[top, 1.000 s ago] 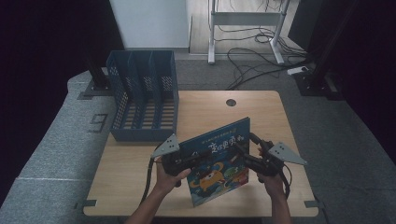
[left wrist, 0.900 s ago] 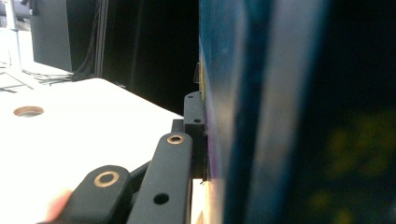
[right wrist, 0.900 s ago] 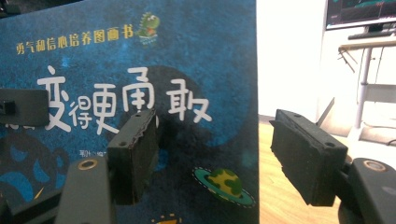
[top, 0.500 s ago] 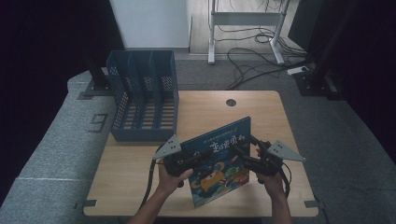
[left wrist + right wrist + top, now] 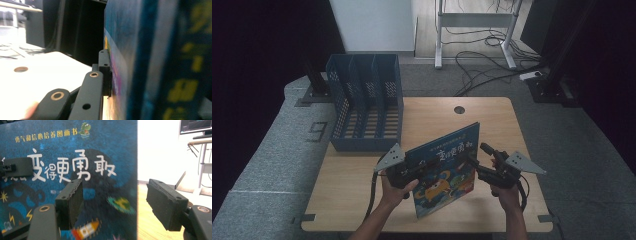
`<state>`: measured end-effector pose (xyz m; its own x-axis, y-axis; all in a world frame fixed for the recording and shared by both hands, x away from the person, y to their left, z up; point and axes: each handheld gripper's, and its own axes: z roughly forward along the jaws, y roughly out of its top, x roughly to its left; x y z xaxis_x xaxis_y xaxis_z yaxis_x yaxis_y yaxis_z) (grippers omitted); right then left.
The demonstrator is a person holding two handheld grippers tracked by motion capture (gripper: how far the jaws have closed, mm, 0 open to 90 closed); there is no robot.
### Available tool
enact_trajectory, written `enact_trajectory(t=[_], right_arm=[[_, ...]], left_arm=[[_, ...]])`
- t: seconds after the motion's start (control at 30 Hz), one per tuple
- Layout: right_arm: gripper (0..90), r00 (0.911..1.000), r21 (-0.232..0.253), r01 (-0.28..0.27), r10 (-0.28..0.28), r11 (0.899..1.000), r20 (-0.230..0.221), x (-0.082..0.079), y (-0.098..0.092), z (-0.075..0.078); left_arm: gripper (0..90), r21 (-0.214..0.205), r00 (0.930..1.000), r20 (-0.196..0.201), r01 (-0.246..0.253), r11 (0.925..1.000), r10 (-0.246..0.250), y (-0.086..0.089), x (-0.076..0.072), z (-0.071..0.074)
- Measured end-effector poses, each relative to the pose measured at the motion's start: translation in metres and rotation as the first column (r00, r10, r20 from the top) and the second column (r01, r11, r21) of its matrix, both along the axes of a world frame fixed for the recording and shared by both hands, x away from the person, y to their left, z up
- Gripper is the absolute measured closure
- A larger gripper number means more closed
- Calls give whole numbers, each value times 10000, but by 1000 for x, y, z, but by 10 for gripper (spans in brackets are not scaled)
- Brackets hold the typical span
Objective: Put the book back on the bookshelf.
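Blue book [image 5: 447,172] stands upright on the bench [image 5: 492,115], clamped in the left gripper [image 5: 421,167] jaws; right gripper [image 5: 474,162] jaws gape astride its edge, likely needing to close before lifting.

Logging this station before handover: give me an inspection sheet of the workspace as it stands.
Surface: wooden table, round hole near far edge.
Job's things: picture book held upright above the table; blue file rack at far left, slots bare.
Clutter: nothing seen.
Grippers: left gripper shut on the book's left part; right gripper open, fingers straddling its right edge.
Cables: loose cables on floor beyond table.
Surroundings: grey floor, metal stand, dark curtains.
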<state>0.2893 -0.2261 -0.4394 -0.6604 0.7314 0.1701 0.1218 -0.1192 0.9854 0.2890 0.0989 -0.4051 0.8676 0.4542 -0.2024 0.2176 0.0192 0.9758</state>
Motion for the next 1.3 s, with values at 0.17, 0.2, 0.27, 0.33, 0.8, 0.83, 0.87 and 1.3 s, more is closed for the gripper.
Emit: enact_trajectory(t=[0.17,0.2,0.27,0.33,0.8,0.83,0.87,1.3], right_arm=[[290,10000,13,70,-70,10000,-49,1,-3,-1],[290,10000,11,67,-67,10000,-57,1,-2,-1],[290,9999,-30,52,-52,10000,-86,1,-2,-2],[289,10000,-92,46,-46,9999,-82,2,-1,-2],[283,9963,-366,420,-446,9984,-737,14,4,-19],[283,9951,-362,455,-485,9983,-864,16,5,-22],[283,9943,-391,443,-478,9983,-949,19,6,-24],[281,9739,-980,175,-392,9950,-2235,28,19,-57]], left_arm=[[821,-82,9997,73,-224,9997,225,11,-1,11],[821,-116,9997,97,-237,9997,238,14,-2,14],[821,-121,9994,185,-288,9995,290,17,-3,17],[821,-91,9986,324,-415,9991,418,19,-5,21],[821,-28,9944,558,-895,9960,895,34,-9,37],[821,-9,9941,588,-915,9958,914,35,-9,38],[821,13,9938,609,-931,9957,928,35,-9,38],[821,104,9893,498,-1382,9904,1375,43,-7,41]])
